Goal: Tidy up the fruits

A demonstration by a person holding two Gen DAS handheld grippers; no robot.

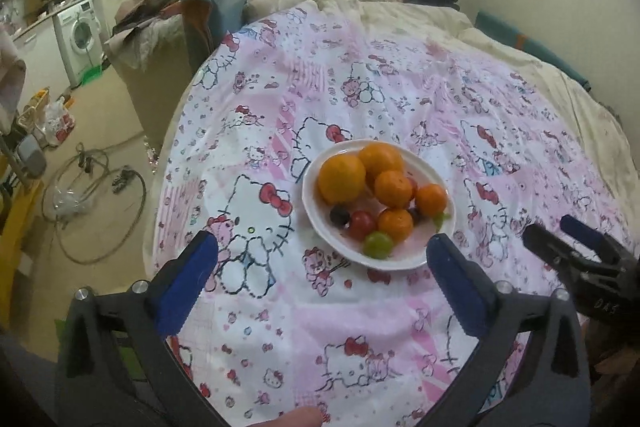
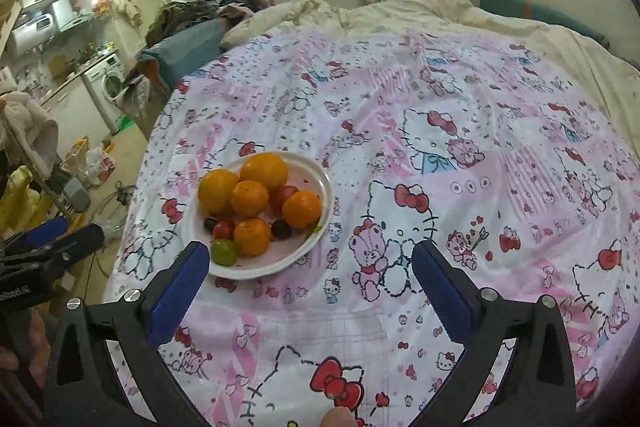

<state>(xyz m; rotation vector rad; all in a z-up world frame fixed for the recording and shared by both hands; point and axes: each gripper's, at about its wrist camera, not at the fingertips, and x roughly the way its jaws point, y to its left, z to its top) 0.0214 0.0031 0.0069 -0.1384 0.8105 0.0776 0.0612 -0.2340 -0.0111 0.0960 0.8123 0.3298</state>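
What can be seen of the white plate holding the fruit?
The white plate is shallow, glossy and round, ceramic or plastic by its look, lying flat on the pink cartoon-print bedsheet. It carries five orange citrus fruits, the largest at its far left, a red tomato, a green grape near the front rim, and dark grapes. Neither hand-held gripper touches it; both are open.

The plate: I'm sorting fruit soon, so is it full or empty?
Full. The white plate holds five oranges, small red and dark fruits, and a green one, all heaped together inside its rim.
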